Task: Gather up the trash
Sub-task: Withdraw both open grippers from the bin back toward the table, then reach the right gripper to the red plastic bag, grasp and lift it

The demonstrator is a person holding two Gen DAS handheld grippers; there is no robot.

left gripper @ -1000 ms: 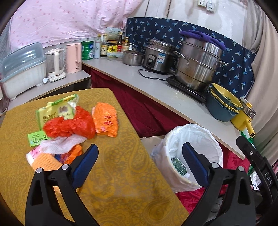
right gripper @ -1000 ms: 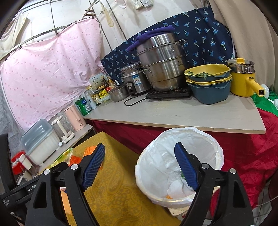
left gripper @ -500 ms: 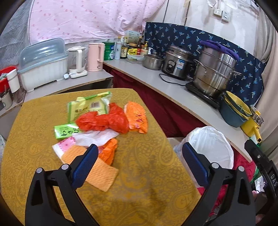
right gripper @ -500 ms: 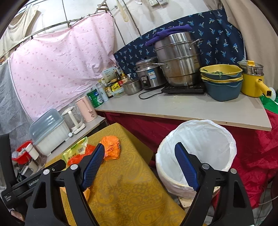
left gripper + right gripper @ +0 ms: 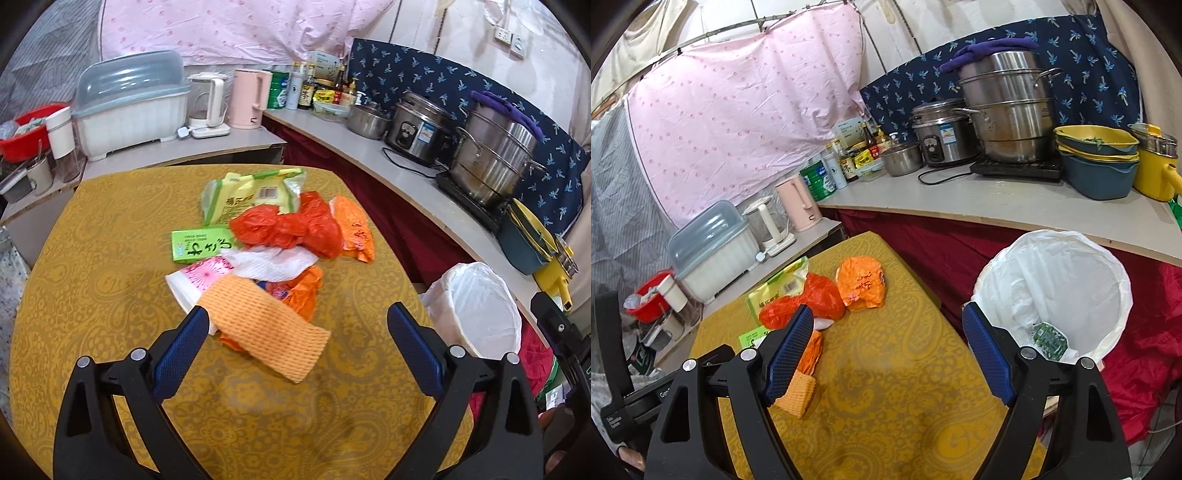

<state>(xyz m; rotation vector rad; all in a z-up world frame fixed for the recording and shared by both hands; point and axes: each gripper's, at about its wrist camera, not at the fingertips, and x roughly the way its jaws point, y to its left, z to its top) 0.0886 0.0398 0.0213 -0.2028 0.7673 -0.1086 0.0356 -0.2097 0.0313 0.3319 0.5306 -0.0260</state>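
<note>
A pile of trash lies on the yellow table [image 5: 92, 280]: an orange foam net sleeve [image 5: 266, 325], a red plastic bag [image 5: 291, 229], an orange bag [image 5: 352, 229], a yellow-green packet [image 5: 251, 195], a green box [image 5: 201, 245], a white tissue [image 5: 273, 262] and a pink-patterned cup [image 5: 195, 277]. My left gripper [image 5: 295, 347] is open and empty, just above the foam sleeve. My right gripper [image 5: 886, 350] is open and empty over the table's right edge. The white-lined trash bin [image 5: 1071, 280] stands right of the table and also shows in the left wrist view [image 5: 476, 306].
A grey counter [image 5: 997, 206] runs behind the bin with steel pots [image 5: 1008, 107], a rice cooker [image 5: 938, 129], stacked bowls [image 5: 1097, 158] and bottles. A dish rack [image 5: 129, 103] and kettles [image 5: 247, 98] stand behind the table.
My left gripper has swung left from the bin toward the trash pile, which now sits centred ahead. My right gripper has pulled back from over the bin toward the table.
</note>
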